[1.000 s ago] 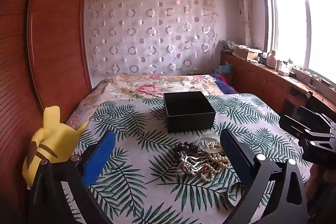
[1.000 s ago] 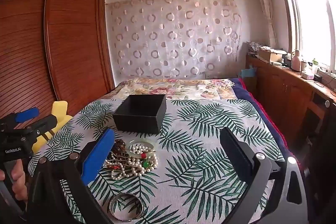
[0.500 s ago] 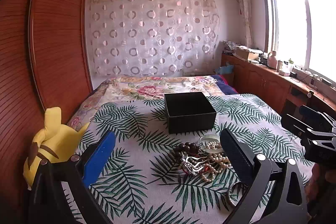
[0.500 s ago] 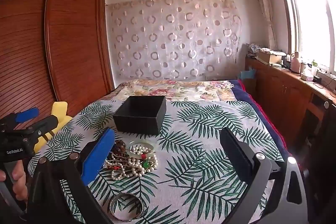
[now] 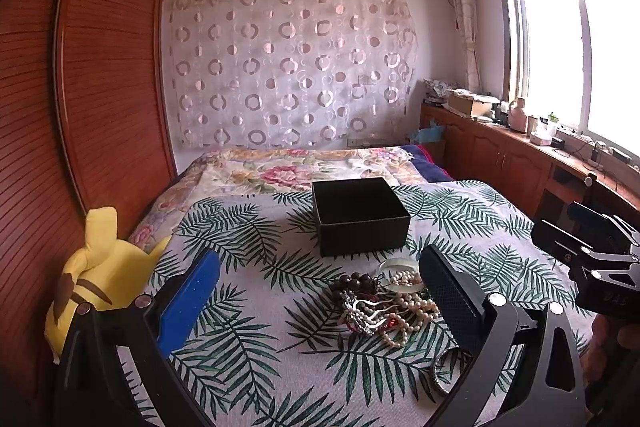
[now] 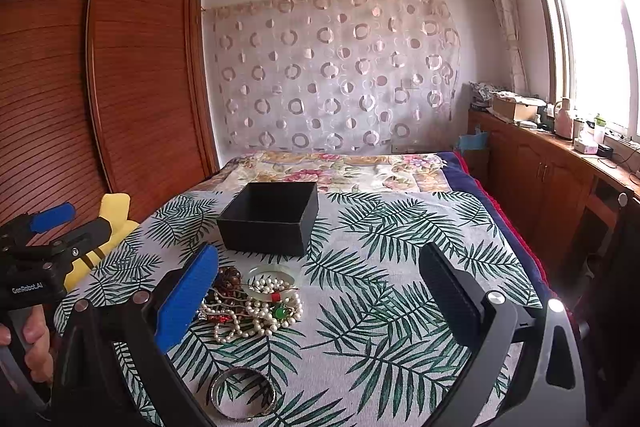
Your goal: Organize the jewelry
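A tangled heap of jewelry (image 5: pixel 380 307) (image 6: pixel 252 301), with pearl strands, dark wooden beads and a pale jade bangle, lies on the palm-leaf cloth (image 5: pixel 248 355). Just behind it stands an open black box (image 5: pixel 358 215) (image 6: pixel 270 217), its inside not visible. Nearer to me a silver bangle (image 6: pixel 244 393) (image 5: pixel 444 371) lies flat. My left gripper (image 5: pixel 320 291) hovers open above the cloth, the heap by its right finger. My right gripper (image 6: pixel 320 291) is open too, with the heap beside its blue left finger (image 6: pixel 188 299). Nothing is held.
A yellow plush toy (image 5: pixel 100 275) (image 6: pixel 106 227) leans at the bed's left edge against a wooden wardrobe (image 5: pixel 80 87). A floral blanket (image 5: pixel 296 171) covers the bed's far end. Wooden cabinets (image 6: pixel 552 179) run along the right under a window. A hand (image 6: pixel 32 343) grips the left tool.
Both views have tilted or risen slightly, so the box and jewelry sit a little lower in frame. Nothing was grasped or moved on the cloth.
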The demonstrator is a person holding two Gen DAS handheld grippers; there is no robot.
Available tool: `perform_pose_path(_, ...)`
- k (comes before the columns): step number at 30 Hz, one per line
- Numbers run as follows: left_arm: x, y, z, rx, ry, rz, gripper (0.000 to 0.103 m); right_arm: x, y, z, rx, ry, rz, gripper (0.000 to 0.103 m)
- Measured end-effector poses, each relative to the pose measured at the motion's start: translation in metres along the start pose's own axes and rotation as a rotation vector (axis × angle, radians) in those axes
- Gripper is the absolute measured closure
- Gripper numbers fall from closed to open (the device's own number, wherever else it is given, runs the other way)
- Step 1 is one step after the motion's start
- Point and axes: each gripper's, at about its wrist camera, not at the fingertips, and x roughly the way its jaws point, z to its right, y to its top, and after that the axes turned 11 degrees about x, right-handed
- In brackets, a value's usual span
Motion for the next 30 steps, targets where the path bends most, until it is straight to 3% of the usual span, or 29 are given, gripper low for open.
perform_pose_path(30,-0.012,0.003,-0.002,0.0,0.0,0.006,0.006,0.0,0.0,-0.001,0.003,0.001,-0.003,0.002)
